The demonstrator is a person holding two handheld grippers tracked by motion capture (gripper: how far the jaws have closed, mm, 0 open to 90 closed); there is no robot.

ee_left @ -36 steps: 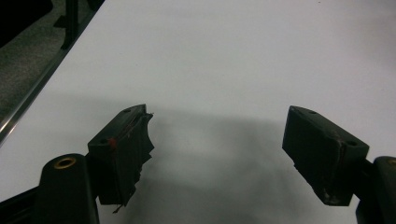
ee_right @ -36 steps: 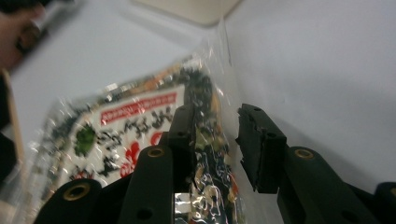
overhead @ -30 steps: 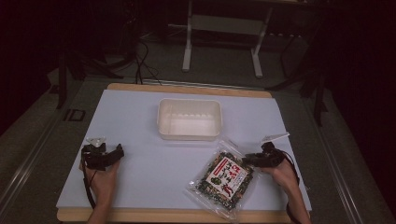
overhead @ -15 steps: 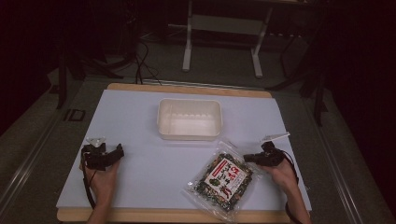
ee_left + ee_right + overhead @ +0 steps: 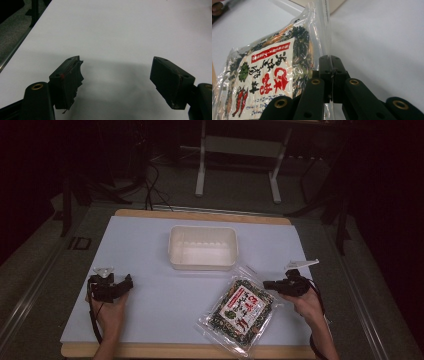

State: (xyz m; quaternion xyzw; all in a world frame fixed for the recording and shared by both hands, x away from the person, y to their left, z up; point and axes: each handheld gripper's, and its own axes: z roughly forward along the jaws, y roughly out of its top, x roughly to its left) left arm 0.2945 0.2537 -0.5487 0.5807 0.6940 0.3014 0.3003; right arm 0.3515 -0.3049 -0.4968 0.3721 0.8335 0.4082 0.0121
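Observation:
A clear plastic bag of dried food [image 5: 242, 312] with a red and white label lies on the white table [image 5: 145, 245], front right. My right gripper [image 5: 267, 284] is at the bag's right edge. In the right gripper view the jaws [image 5: 332, 60] are shut on the bag's clear side seam, and the bag [image 5: 269, 75] hangs tilted to their left. My left gripper [image 5: 127, 281] rests at the front left of the table. In the left gripper view it stands open [image 5: 116, 75] over bare table, with nothing between its pads.
An empty white rectangular container [image 5: 202, 229] stands in the middle of the table, just behind the bag. A metal stand [image 5: 237, 150] and cables are on the dark floor beyond the far edge. The table's wooden front edge [image 5: 190, 351] runs below both hands.
My right gripper has closed on the bag's edge and risen slightly, tilting that side of the bag up. The left gripper has not moved.

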